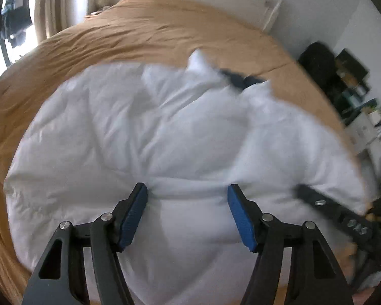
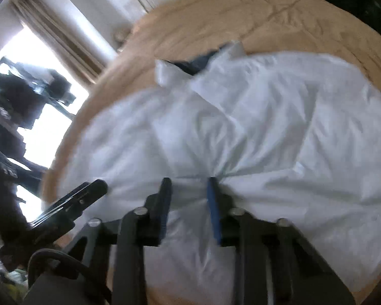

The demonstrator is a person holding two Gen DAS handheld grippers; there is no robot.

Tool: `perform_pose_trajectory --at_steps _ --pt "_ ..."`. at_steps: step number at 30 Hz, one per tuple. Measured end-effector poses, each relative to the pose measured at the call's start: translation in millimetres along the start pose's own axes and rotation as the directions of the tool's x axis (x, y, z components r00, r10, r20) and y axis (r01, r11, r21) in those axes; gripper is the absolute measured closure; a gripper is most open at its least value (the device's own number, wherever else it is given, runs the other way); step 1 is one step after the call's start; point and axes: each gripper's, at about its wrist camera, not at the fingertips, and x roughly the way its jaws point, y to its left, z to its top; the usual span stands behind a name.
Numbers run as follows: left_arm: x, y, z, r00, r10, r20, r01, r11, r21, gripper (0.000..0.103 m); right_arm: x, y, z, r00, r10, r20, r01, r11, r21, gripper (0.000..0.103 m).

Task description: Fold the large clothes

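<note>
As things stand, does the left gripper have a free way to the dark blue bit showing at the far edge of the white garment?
Probably yes. The left gripper sits at the near edge of the white garment, and nothing but flat cloth lies between it and the dark blue part. The right gripper is off to the side, clear of that line.

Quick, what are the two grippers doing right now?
Left gripper: open wide over the white garment, pinching nothing.
Right gripper: partly closed, white fabric bunched between; grip cannot be told.
</note>
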Motion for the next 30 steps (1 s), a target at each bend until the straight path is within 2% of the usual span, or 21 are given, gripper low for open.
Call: perform_pose_trajectory --at_steps 1,2,4,7,10,11,14,17,19,20,22,24,25,26,27,30 --pt "6 7 -2 1.0 0.016 -0.002 -0.016 1.0 0.0 0.036 8 -8 -1 1.0 -0.026 0.002 0.026 1.0 -0.008 0.1" --pt "9 16 -3 1.0 0.018 -0.003 -0.018 1.0 -0.006 0.036 12 -21 0 1.0 -0.018 -0.003 0.018 1.0 0.015 0.103" --pt "8 28 -3 0.999 0.036 0.003 -0.036 0.999 -0.007 0.037 15 -55 6 0.999 0.047 -0.003 -0.046 0.994 0.101 0.103" --pt "7 36 -1 0.998 0.069 0.006 -0.069 0.998 0.0 0.037 5 -88 4 0.999 0.039 0.024 -0.042 0.985 0.167 0.103" --pt "11 38 3 0.996 0.088 -0.005 -0.089 0.996 -0.018 0.036 -7 -82 14 1.0 -0.012 0.028 0.008 0.987 0.162 0.103" --pt "16 35 5 0.995 0.097 -0.004 -0.097 0.995 -0.017 0.035 -2 -75 21 0.999 -0.023 0.034 0.018 0.99 0.143 0.1" --pt "16 26 1 0.993 0.115 0.001 -0.115 0.993 0.0 0.034 0 -50 43 0.999 0.03 0.025 -0.032 0.994 0.104 0.097" --pt "18 31 0 0.995 0.098 -0.007 -0.098 0.995 -0.012 0.032 33 -18 68 0.999 0.03 -0.033 -0.029 0.999 0.039 0.097" --pt "25 31 5 0.996 0.089 -0.018 -0.089 0.996 -0.02 0.032 69 -7 82 0.996 -0.031 -0.086 0.033 0.999 0.015 0.098" --pt "26 31 6 0.996 0.087 -0.023 -0.087 0.996 -0.019 0.032 87 -11 87 0.99 -0.09 -0.107 0.091 0.996 0.008 0.102" --pt "30 30 9 0.995 0.091 -0.03 -0.092 0.996 -0.009 0.031 103 -30 100 0.985 -0.117 -0.128 0.124 0.991 0.051 0.103" --pt "32 30 15 0.995 0.093 -0.047 -0.093 0.996 0.0 0.031 102 -57 114 0.984 -0.139 -0.108 0.152 0.981 0.118 0.103" --pt "30 31 20 0.994 0.083 -0.069 -0.083 0.996 -0.008 0.032 100 -72 122 0.98 -0.178 -0.092 0.191 0.97 0.148 0.103" --pt "27 32 25 0.993 0.079 -0.083 -0.081 0.996 -0.021 0.039 95 -83 127 0.977 -0.197 -0.087 0.209 0.963 0.171 0.103" --pt "23 30 32 0.994 0.068 -0.09 -0.071 0.997 -0.033 0.039 95 -95 131 0.978 -0.185 -0.091 0.2 0.96 0.196 0.103" --pt "7 13 59 0.999 -0.034 -0.039 0.033 0.999 -0.021 0.039 101 -101 129 0.975 -0.192 -0.113 0.211 0.959 0.187 0.103"
